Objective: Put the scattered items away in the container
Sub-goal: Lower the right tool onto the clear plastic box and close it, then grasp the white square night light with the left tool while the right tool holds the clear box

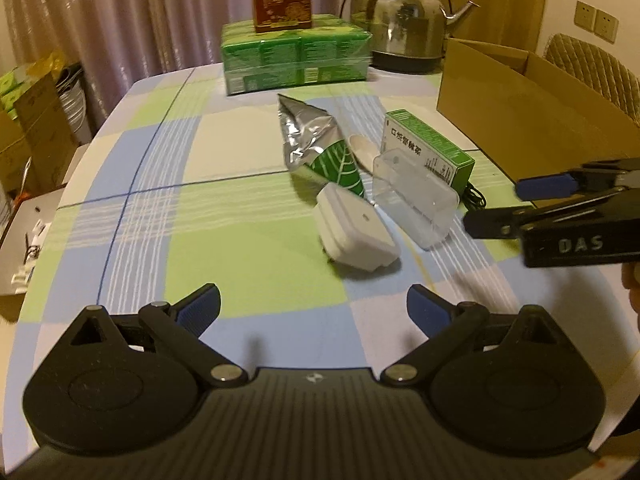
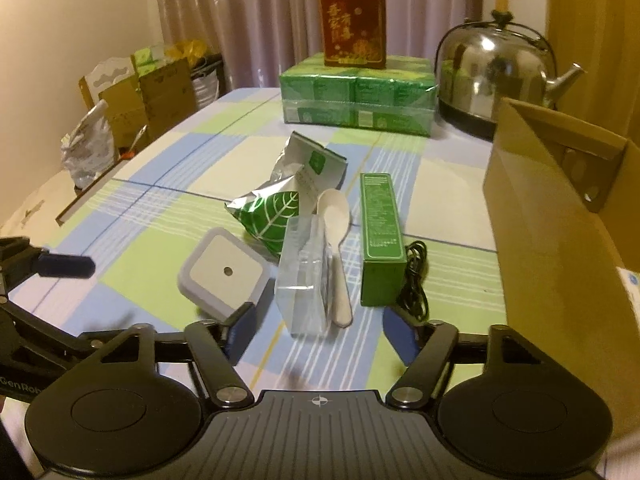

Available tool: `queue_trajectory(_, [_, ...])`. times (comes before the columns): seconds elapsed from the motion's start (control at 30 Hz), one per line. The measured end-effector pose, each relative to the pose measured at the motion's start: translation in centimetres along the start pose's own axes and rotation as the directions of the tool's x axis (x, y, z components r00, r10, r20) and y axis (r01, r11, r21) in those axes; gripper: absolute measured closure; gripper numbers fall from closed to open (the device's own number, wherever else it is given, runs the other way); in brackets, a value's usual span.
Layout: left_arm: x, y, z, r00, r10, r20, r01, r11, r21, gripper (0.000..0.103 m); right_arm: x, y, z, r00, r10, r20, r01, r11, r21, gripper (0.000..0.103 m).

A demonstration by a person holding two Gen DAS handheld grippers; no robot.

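Jaws of both grippers gape empty above a checked tablecloth [image 1: 132, 184]; curtains [image 2: 260, 20] hang behind.

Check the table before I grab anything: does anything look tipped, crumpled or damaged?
Yes. The white square device sits tilted, one edge propped off the cloth. The foil pouch behind it is crumpled and torn open. The clear plastic piece lies on its side against the white spoon. Nothing spilled.

Cardboard box [image 2: 560, 216] walls right; checked tablecloth [image 2: 160, 224] left clear.

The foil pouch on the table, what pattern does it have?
Silver foil pouch with a green panel bearing white leaf veins; clearest in the right wrist view.
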State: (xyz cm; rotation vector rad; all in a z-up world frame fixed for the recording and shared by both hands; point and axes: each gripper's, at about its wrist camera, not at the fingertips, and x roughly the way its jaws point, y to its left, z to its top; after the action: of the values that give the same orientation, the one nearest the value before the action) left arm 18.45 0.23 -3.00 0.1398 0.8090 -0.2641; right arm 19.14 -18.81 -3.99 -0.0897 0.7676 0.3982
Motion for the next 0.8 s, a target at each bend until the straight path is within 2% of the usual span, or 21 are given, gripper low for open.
queue_trajectory(0.1, [1.1,-0.1,0.4,1.000,-0.011,-0.002,0.011,1.000,0.005,0.007,1.2,0.1,0.3,1.000,0.006,-0.007,-0.006,1.000,-0.021,0.044])
queue_trajectory(0.23, [2.0,-0.5,0.5,1.000,0.001,0.007,-0.001,0.999,0.052,0.007,2.9,0.3,0.8,1.000,0.011,-0.021,-0.011,0.999,-0.037,0.057])
queue_trajectory(0.43, [2.9,-0.9,0.5,1.000,0.009,0.010,-0.009,0.996,0.086,0.007,4.5,0.7,1.3,1.000,0.008,-0.026,-0.010,0.998,-0.064,0.065])
queue_trajectory(0.53, [3.2,-1.3,0.6,1.000,0.005,0.017,-0.007,0.995,0.101,0.007,4.9,0.7,1.4,1.000,-0.001,-0.023,-0.001,0.997,-0.071,0.075])
queue_trajectory(0.63, [3.5,-1.8,0.9,1.000,-0.006,0.015,0.004,0.993,0.116,0.016,4.4,0.2,1.6,1.000,0.002,-0.018,-0.003,0.999,-0.049,0.076])
queue_trajectory(0.8, [3.8,-3.0,1.3,0.999,0.006,0.044,-0.014,0.986,0.164,0.017,2.6,-0.9,1.1,1.000,0.001,-0.004,-0.001,1.000,-0.008,0.076])
